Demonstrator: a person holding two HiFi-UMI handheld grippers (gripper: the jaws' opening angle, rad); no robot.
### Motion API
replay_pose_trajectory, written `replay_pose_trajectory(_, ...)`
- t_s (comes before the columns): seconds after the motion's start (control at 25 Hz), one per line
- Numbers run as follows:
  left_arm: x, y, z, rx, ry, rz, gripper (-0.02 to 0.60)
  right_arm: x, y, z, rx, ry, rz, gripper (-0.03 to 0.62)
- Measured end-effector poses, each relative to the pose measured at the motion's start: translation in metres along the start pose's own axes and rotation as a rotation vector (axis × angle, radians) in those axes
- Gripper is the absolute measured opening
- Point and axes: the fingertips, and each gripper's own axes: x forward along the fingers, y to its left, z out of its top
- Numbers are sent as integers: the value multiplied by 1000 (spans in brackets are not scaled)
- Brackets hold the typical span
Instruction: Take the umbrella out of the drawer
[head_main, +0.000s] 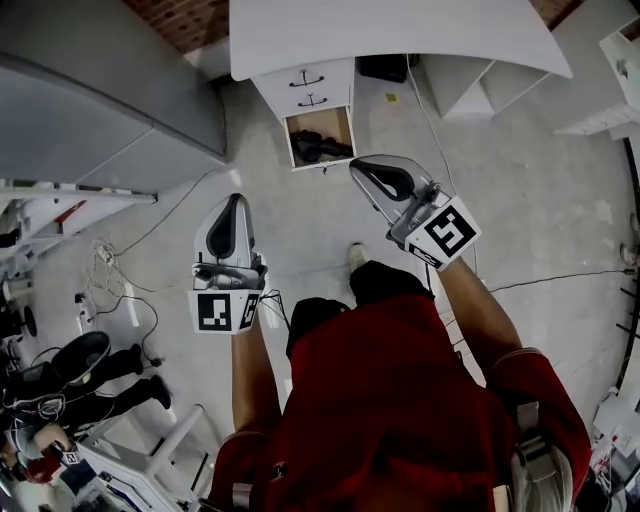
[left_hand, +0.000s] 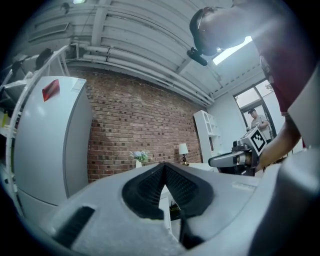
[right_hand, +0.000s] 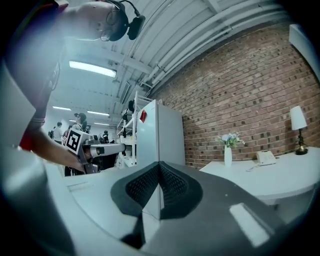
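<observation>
Look for the umbrella (head_main: 322, 148) down in the open bottom drawer (head_main: 321, 166) of the white cabinet (head_main: 308, 88) tucked under the white surface (head_main: 400, 35): a dark folded bundle on the pale wooden bottom, filling most of the width. Read its long axis as running crosswise to the drawer's pull-out direction, left to right in the head view, and so crosswise also to the line of approach. Cannot tell which end carries the handle; too dark and too small for that. Lying forward of both tools and lower, on past their tips. Judge the right gripper (head_main: 360, 166) the nearer: tip just short of the drawer's front right corner and angled in toward it. Place the left gripper (head_main: 236, 199) farther back and off to the left, well apart from the drawer, pointing roughly toward the cabinet's left side. See both pressed together at the tips, with nothing between the pads, along each gripper's own view. Probably calls for spreading the right one first, then coming in over the front rim and dipping to meet the bundle across its narrow girth rather than end-on. Worth minding that front rim on the way down.
</observation>
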Motion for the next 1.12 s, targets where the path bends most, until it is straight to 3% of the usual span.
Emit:
replay_pose_trajectory(0.24, 21, 8, -14, -7, 30, 45, 5, 20, -28, -13, 3, 21, 53, 12)
replay_pose_trajectory(0.56, 48, 36, -32, -10, 50, 41, 5, 51, -51, -36, 18, 63, 58, 12)
replay_pose_trajectory(1.12, 73, 93, -121, -24, 87, 32, 5, 112, -81, -118, 1, 143, 65, 12)
